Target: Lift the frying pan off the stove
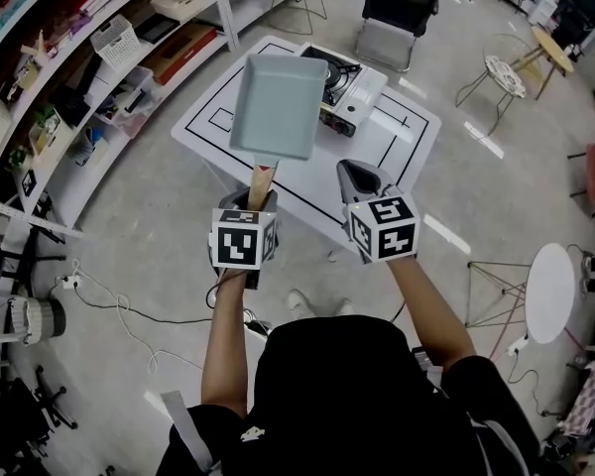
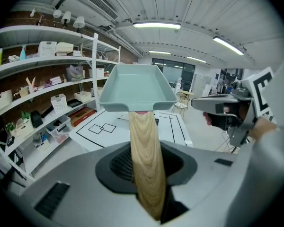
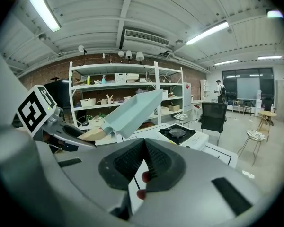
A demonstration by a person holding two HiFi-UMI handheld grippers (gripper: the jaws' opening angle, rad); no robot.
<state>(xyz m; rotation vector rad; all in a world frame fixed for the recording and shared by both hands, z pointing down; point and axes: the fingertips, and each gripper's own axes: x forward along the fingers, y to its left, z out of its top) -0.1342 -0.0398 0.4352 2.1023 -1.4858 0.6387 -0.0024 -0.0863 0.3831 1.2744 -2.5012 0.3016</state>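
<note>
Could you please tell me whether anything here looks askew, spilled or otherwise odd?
Nothing is spilled or damaged. The pale teal rectangular frying pan, gripped by its wooden handle in the left hand-held gripper, hangs tilted, far end raised, clear of the portable gas stove; it looks empty.

In the head view I see the pan [image 1: 278,104] hiding the left part of the stove [image 1: 353,88] at top centre. The lower end of its handle [image 1: 262,181] disappears inside the left gripper [image 1: 256,201]. Items on the shelves [image 1: 223,13] at upper left are too small for me to name.
</note>
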